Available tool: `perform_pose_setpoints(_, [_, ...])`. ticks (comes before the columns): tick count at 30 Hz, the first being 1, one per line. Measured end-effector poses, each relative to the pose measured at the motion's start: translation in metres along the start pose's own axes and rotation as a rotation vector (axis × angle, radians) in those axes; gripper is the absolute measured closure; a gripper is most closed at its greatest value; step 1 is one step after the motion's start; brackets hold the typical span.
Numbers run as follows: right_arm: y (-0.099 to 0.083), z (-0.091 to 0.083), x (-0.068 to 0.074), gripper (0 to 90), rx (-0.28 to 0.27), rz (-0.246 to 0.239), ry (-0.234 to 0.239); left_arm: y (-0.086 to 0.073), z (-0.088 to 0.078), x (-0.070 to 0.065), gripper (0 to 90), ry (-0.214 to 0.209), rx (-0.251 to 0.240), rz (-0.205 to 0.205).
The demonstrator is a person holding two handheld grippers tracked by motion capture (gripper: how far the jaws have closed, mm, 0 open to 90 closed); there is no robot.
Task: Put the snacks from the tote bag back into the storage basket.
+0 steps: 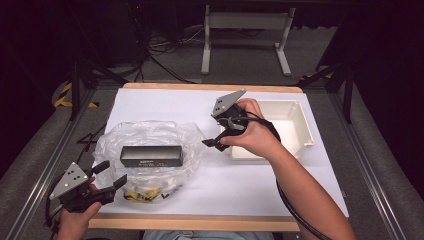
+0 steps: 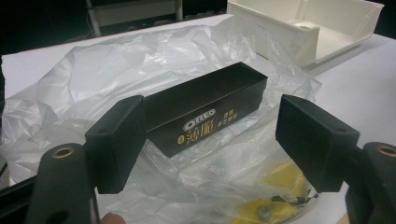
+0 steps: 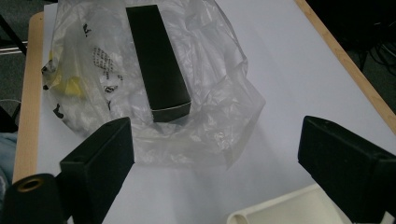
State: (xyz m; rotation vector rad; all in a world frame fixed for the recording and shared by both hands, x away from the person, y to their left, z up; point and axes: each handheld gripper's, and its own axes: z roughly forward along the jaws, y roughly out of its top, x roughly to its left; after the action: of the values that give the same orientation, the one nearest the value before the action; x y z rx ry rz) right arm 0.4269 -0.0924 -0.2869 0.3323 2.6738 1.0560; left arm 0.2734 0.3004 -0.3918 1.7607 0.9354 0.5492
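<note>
A long black Oreo box (image 1: 151, 155) (image 2: 205, 109) (image 3: 159, 60) lies on a crumpled clear plastic bag (image 1: 150, 132) (image 3: 215, 98) on the left half of the table. My left gripper (image 1: 111, 174) (image 2: 210, 140) rests at the table's near left corner, open, its jaws pointing at the box from just short of the bag. My right gripper (image 1: 210, 143) (image 3: 215, 158) hovers between the bag's right edge and the white bin (image 1: 305, 125) (image 3: 271, 210), open with nothing between its jaws, pointing toward the box's end.
The open white plastic bin (image 2: 303, 42) stands at the right of the white table cover (image 1: 250, 185). Yellow and black print shows on the bag's near part (image 1: 145, 194). A wooden strip (image 1: 200, 222) edges the table's front. A desk frame (image 1: 245, 40) stands beyond the table.
</note>
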Motion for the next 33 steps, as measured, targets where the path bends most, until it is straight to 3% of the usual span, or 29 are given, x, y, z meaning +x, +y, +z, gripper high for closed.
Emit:
perform_pose_setpoints(15, [0.016,0.051,0.003,11.0,-0.051,-0.016,0.064,0.0,-0.001,0.002,25.4,-0.01,-0.012,-0.018])
perform_pose_setpoints(21, [0.013,0.066,0.003,17.6,-0.042,0.015,0.105,-0.001,-0.003,0.004,25.3,-0.014,-0.026,-0.037])
perform_pose_setpoints(33, [0.004,0.105,0.01,21.2,-0.034,-0.022,0.163,-0.001,-0.003,0.004,25.0,0.0,-0.031,-0.037])
